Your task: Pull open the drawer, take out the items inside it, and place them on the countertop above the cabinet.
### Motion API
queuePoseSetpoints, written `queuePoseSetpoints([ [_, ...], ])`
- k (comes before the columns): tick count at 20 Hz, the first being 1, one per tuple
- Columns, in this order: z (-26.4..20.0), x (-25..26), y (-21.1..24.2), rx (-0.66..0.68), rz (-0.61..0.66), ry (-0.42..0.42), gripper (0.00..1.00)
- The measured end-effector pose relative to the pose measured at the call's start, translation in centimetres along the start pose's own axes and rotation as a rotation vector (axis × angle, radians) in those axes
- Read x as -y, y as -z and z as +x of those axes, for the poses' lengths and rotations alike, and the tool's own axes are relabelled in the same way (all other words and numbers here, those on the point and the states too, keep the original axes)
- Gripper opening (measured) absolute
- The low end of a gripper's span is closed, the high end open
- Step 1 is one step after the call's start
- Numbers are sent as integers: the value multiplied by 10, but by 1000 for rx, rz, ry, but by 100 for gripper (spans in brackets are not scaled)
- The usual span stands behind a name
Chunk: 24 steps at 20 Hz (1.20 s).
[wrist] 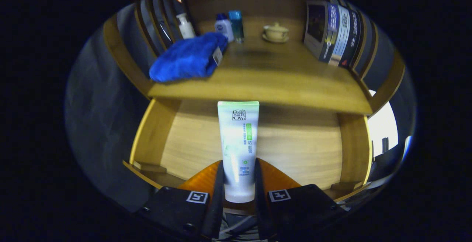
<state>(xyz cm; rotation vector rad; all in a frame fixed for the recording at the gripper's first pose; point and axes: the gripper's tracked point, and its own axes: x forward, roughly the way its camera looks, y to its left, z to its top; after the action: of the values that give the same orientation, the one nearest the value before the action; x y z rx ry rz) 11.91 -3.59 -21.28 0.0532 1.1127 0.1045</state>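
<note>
A white tube with a pale green end (238, 138) stands upright between my fingers, cap end down. My gripper (239, 185) is shut on the tube's lower part, both fingers pressing its sides. Behind and below the tube lies the pulled-out wooden drawer (295, 149), its bare bottom showing. Beyond the tube's top runs the wooden countertop (265, 79) above the cabinet. A folded blue towel (188, 57) lies on the countertop's near left part.
At the back of the countertop stand a white bottle (185, 26), a small white bottle with a blue cap (224, 26), a blue bottle (236, 24) and a lidded cup on a saucer (275, 32). Books (333, 35) lean at the right. Wooden slats (155, 24) line the left side.
</note>
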Motion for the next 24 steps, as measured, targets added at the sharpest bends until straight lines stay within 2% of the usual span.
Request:
queuePoseSetpoints([
  [3, -2, -4, -45, 78, 52, 14, 46],
  [5, 9, 13, -81, 149, 92, 67, 46],
  [7, 25, 32, -111, 192, 79, 138, 46],
  [10, 46, 40, -133, 204, 98, 163, 46],
  [16, 88, 41, -125, 94, 130, 153, 46],
  [19, 94, 45, -133, 130, 123, 165, 46],
  [24, 102, 48, -126, 127, 110, 188, 54],
])
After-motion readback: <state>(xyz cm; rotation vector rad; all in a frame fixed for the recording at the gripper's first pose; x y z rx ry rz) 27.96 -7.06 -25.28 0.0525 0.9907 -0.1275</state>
